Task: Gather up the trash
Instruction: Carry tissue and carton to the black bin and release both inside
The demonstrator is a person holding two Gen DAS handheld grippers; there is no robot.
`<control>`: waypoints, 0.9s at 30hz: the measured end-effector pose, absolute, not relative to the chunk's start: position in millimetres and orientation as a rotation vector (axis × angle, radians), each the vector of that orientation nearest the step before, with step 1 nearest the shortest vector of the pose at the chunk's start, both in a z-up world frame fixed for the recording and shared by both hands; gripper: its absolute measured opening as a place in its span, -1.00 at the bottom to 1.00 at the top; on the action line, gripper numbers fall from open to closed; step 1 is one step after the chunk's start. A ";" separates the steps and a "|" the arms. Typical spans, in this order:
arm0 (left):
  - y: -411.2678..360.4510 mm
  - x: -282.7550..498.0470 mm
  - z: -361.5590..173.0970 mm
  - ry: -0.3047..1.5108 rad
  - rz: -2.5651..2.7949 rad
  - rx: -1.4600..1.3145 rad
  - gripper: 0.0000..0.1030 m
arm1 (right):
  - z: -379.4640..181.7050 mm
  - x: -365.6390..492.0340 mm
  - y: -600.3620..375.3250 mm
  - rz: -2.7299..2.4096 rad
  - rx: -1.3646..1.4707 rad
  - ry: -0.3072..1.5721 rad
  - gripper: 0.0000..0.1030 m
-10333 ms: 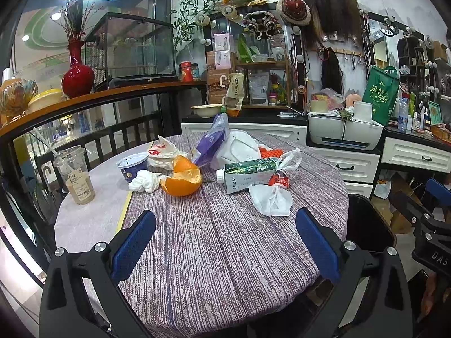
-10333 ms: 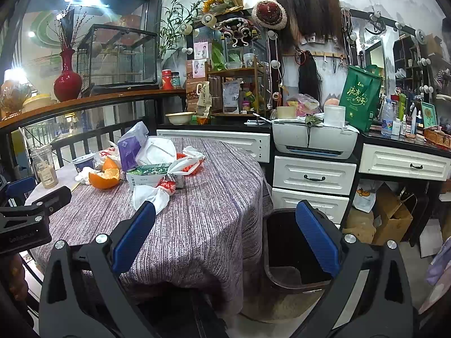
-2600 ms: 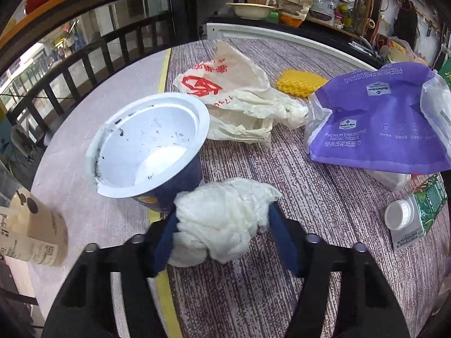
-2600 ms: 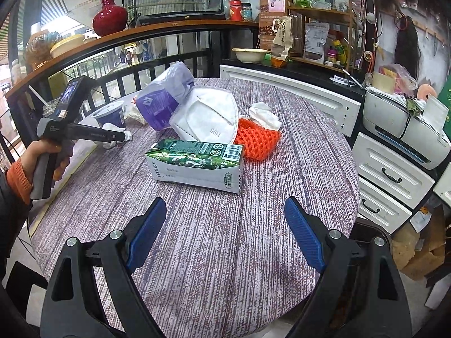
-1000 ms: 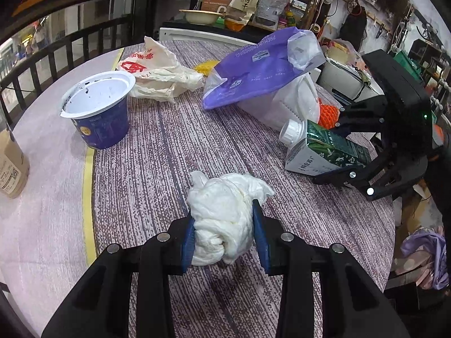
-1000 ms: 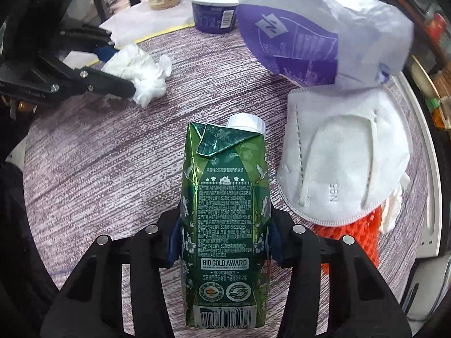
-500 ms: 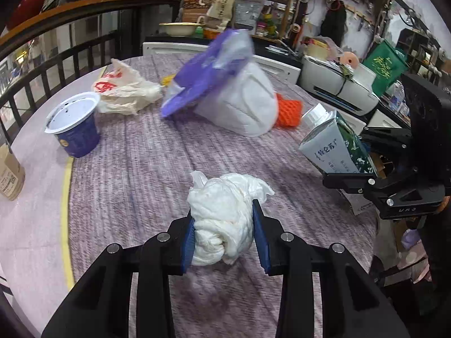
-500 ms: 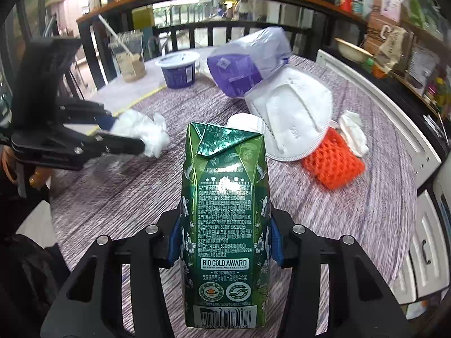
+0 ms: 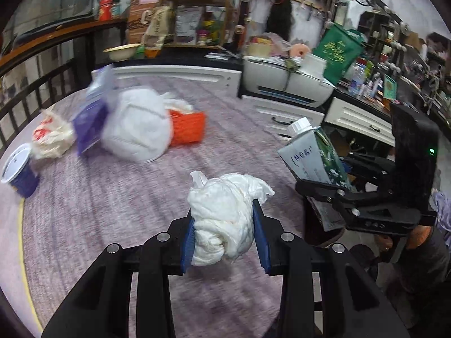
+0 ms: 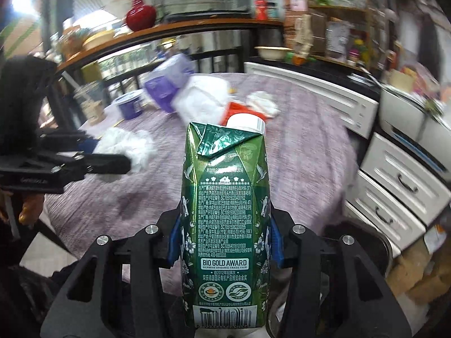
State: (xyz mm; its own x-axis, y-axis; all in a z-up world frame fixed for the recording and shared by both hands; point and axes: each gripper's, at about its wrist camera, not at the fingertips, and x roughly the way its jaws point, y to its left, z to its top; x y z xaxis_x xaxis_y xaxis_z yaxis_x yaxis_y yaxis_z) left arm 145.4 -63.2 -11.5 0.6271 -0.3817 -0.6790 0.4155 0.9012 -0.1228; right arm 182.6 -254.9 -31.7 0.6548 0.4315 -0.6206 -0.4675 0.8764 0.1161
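Left gripper (image 9: 224,236): closed on a crumpled white tissue wad (image 9: 222,214), which is pinched between the two blue pads and held above the purple tablecloth (image 9: 112,197).
Right gripper (image 10: 224,239): clamped on a green drink carton (image 10: 225,214), which is held upright between the pads, white cap at the top.
Carton position: seen in the left view past the table's edge.
Left on table: face mask (image 9: 138,129), orange net (image 9: 187,128), purple tissue pack (image 9: 91,118), blue cup (image 9: 19,170).

Carton (image 10: 225,219) base — cut off below
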 end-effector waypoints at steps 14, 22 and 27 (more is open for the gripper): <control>-172.9 153.1 -12.4 0.771 -0.618 0.121 -0.30 | -145.5 225.2 -390.9 -0.049 0.095 0.971 -0.05; -208.7 156.3 -27.0 0.821 -0.655 0.156 -0.30 | -226.1 259.4 -398.4 -0.178 0.099 1.187 -0.05; -222.2 156.5 -38.3 0.855 -0.676 0.173 -0.30 | -250.1 259.2 -392.7 -0.196 0.051 1.259 -0.01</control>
State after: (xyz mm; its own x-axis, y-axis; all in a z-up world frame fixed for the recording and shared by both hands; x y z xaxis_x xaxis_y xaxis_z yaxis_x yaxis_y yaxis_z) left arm 156.5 -222.2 -38.3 0.4636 -0.4801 -0.7447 0.6134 0.7804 -0.1213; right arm 259.2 -392.7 -250.1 0.2926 -0.1195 -0.9487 0.1752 0.9821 -0.0697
